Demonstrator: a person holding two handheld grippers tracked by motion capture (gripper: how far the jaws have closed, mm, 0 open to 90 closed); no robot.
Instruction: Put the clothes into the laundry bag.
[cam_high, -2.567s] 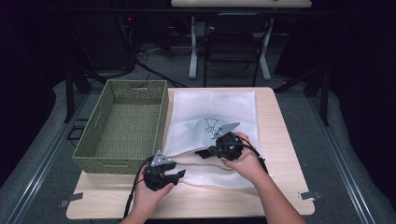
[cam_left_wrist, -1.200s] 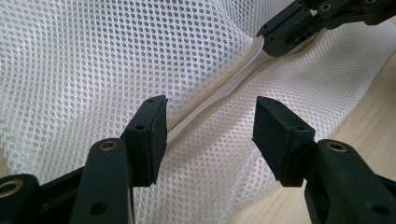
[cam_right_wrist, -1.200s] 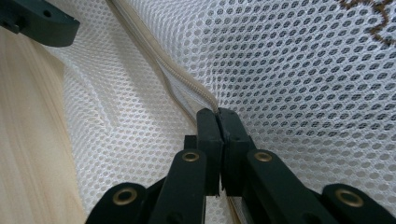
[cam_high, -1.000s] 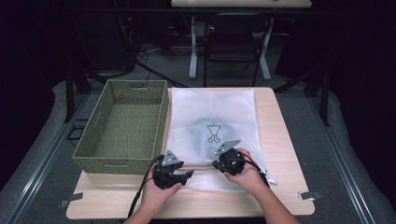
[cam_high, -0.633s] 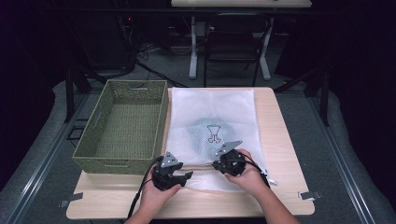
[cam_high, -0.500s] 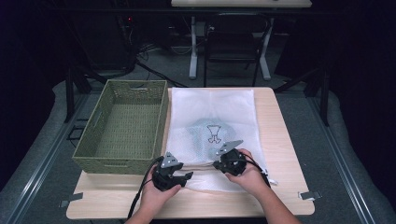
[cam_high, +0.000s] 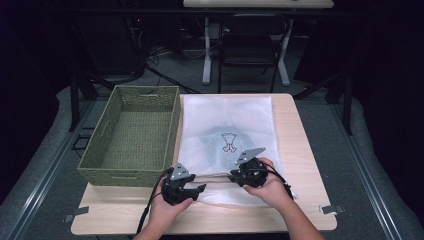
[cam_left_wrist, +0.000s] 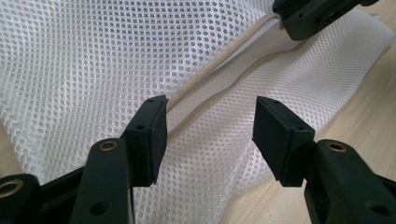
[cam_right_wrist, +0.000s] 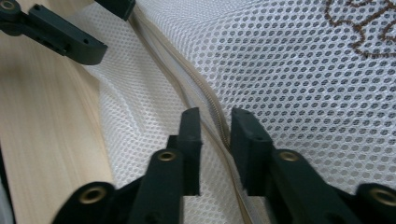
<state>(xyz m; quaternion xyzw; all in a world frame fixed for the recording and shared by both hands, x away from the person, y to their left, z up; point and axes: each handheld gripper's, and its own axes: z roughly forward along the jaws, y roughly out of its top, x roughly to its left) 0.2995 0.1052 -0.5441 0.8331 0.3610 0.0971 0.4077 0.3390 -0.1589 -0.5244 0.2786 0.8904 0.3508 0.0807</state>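
My right gripper (cam_right_wrist: 212, 126) has just been opening its fingers astride the mesh bag's (cam_high: 225, 120) zipper (cam_right_wrist: 205, 98); my left gripper's (cam_left_wrist: 208, 135) fingers gape; bare desk (cam_high: 305, 150) lies at three o'clock.

I am looking at a dark room with grey floor (cam_high: 370, 150). Behind the wooden table (cam_high: 300, 125), a chair (cam_high: 247, 47) is standing at upper centre.

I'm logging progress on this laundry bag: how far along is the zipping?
Done: a garment already lies inside the mesh bag, flat on the table. In hand: both claws sit at the zipper along the near edge; the right claw has just been opening and straddles the zipper without pinching, the left claw stands open. Left: whether the zipper is fully shut is unclear; the basket holds nothing.
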